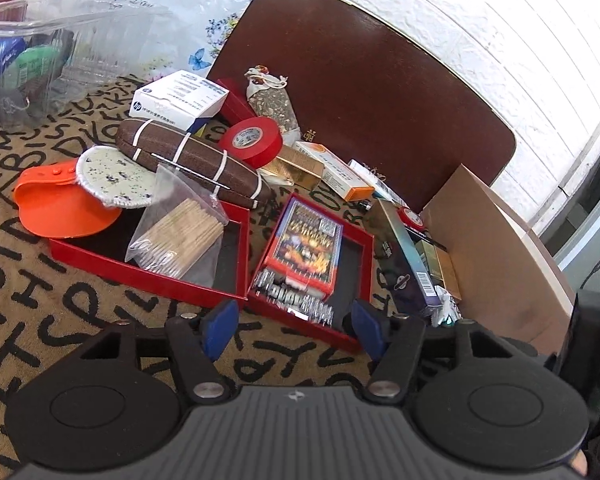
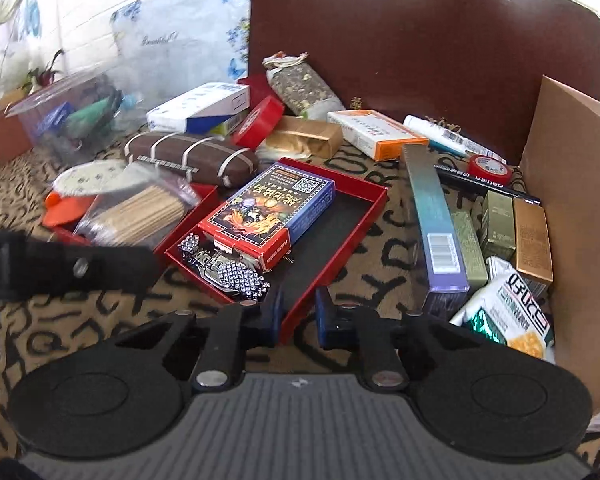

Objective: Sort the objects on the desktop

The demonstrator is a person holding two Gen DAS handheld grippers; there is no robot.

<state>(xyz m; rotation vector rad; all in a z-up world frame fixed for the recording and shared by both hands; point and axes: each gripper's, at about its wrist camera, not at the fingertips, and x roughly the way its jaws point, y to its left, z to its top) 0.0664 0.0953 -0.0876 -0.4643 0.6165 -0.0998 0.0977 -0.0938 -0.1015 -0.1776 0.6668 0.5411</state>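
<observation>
Counter: letter-printed cloth (image 1: 40,280) covers it, cluttered edge to edge; white brick wall (image 1: 480,28) behind.
Clear plastic bin (image 1: 40,52): at 10 o'clock in the left wrist view, packets inside.
Orange silicone piece (image 1: 60,208): at 9 o'clock, resting on the rim of the left red tray (image 1: 148,276), a speckled round pad (image 1: 116,176) overlapping it.
Bag of wooden sticks (image 1: 180,236): lies in the left red tray.
Brown glasses case (image 1: 188,160): behind that tray, white bands around it, touching the red tape roll (image 1: 252,140).
Left gripper (image 1: 294,330): at 6 o'clock, blue fingers (image 1: 220,328) spread wide, holding nothing, just short of the right red tray's near rim.
Right red tray (image 2: 340,236): centre, holds the playing card box (image 2: 268,212) with a studded metal piece (image 2: 236,272) touching the box's near end.
Right gripper (image 2: 298,318): at 6 o'clock in its own view, fingers narrowly parted, one each side of the tray's near corner, not closed on it.
Orange-and-white medicine box (image 2: 376,132): at 1 o'clock.
Long purple box (image 2: 436,224): at 3 o'clock, just right of the right red tray.
Cardboard box (image 2: 572,208): far right, gold and green cartons (image 2: 532,236) and a cracker packet (image 2: 504,320) against it.
</observation>
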